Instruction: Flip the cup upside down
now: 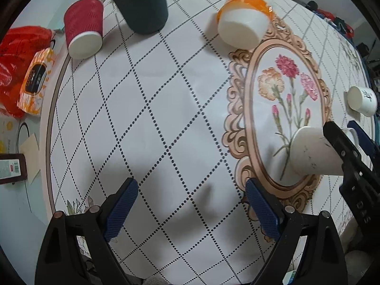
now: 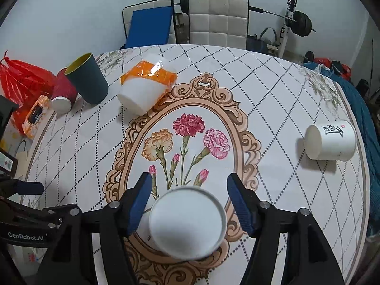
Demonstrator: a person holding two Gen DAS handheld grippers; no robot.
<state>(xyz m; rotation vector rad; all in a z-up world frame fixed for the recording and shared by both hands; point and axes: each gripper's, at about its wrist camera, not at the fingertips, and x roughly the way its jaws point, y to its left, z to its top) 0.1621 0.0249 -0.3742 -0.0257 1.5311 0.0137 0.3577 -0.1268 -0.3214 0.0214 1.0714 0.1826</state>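
Note:
A white mug (image 2: 187, 220) stands upside down on the flowered tablecloth (image 2: 95, 130), its flat base facing up. My right gripper (image 2: 190, 187) is open, with its blue pads on either side of the mug and apart from it. In the left wrist view the same mug (image 1: 311, 152) stands at the right with the right gripper (image 1: 344, 133) around it. My left gripper (image 1: 190, 190) is open and empty over bare cloth to the left of the mug.
A dark teal cup (image 2: 86, 78) stands upright at the far left. Upside down are a red paper cup (image 2: 63, 95), an orange-wrapped white cup (image 2: 144, 87) and a white cup with black writing (image 2: 330, 140). A tissue pack (image 2: 35, 114) and red bag (image 2: 23, 78) lie left.

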